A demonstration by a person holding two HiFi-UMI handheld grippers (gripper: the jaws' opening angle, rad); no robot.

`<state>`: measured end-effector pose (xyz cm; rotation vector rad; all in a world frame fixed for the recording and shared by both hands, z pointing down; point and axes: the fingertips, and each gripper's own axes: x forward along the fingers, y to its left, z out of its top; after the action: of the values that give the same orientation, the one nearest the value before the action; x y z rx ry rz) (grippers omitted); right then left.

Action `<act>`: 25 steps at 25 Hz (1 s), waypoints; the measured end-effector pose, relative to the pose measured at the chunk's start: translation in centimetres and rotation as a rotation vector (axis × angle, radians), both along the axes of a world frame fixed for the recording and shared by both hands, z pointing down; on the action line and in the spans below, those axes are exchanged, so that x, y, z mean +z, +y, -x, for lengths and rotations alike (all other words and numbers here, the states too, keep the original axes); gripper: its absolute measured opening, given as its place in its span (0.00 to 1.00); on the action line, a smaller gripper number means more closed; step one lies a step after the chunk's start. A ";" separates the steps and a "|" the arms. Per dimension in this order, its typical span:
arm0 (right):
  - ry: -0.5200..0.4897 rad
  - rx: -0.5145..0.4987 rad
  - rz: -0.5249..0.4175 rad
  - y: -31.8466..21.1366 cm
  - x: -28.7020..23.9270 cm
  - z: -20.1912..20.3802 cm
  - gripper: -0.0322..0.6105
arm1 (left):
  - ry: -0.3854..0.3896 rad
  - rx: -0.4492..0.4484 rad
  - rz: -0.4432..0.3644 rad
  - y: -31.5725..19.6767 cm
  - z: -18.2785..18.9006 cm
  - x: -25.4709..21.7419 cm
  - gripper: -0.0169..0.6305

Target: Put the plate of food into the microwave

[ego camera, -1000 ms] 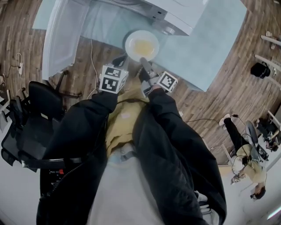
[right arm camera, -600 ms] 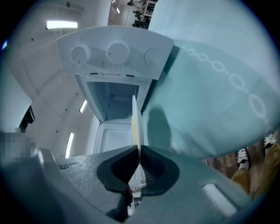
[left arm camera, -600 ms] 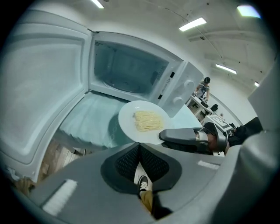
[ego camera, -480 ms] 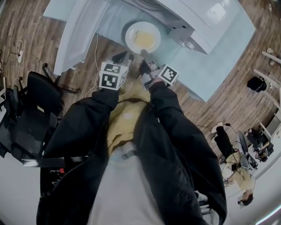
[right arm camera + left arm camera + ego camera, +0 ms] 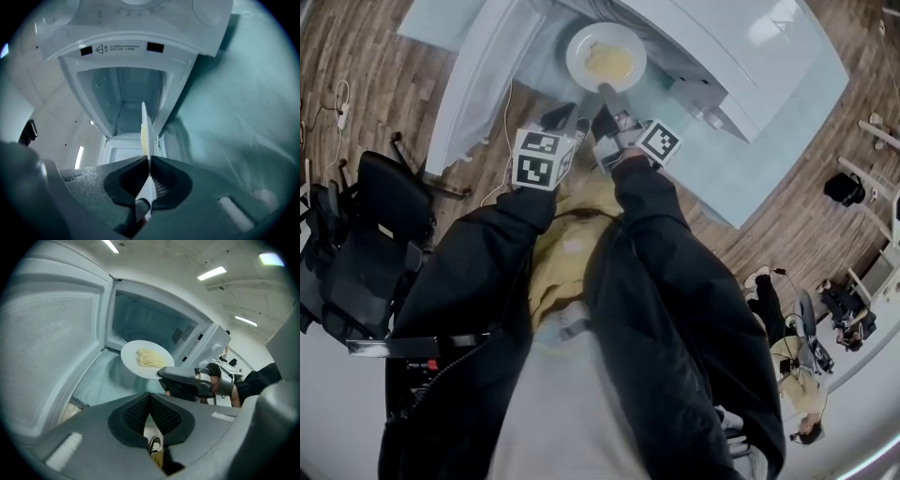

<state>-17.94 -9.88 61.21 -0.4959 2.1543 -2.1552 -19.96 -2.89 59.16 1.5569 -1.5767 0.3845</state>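
Two hand-held grippers are in view. The right gripper [image 5: 148, 161] has its jaws pinched on the near rim of one round white plate [image 5: 606, 56]. The plate carries one heap of pale yellow noodles [image 5: 150, 357].

The plate is held level in the air, above the pale blue-green tabletop [image 5: 750, 141]. It sits directly in front of the open cavity [image 5: 150, 322] of one white microwave [image 5: 741, 47]. Whether its far edge has crossed into the cavity cannot be determined.

The single white microwave door [image 5: 51, 338] stands swung fully open to the left.

The left gripper [image 5: 149, 397] has its jaws pressed together with nothing between them. It sits just beside the right gripper, below the plate and not touching it.
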 end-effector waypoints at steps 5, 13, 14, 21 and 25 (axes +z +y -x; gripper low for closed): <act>-0.008 0.043 -0.018 -1.8 -0.4 2.1 0.07 | 0.005 -0.012 -0.002 -0.7 0.7 0.0 0.02; 0.007 0.119 -0.001 -5.0 0.1 3.4 0.07 | 0.008 -0.059 0.014 -0.1 1.8 0.8 0.02; 0.012 0.132 0.000 -5.5 0.3 3.4 0.07 | 0.009 -0.062 0.015 0.0 1.8 0.9 0.02; -0.019 0.248 0.047 -8.0 0.4 3.8 0.07 | 0.020 -0.064 0.020 0.6 1.6 1.4 0.02; -0.011 0.289 0.058 -9.1 0.9 3.7 0.07 | 0.020 -0.065 0.027 1.2 1.8 1.7 0.02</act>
<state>-21.66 -18.95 62.09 -0.7460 1.8828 -2.0590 -21.72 -1.72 60.83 1.4810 -1.5958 0.3514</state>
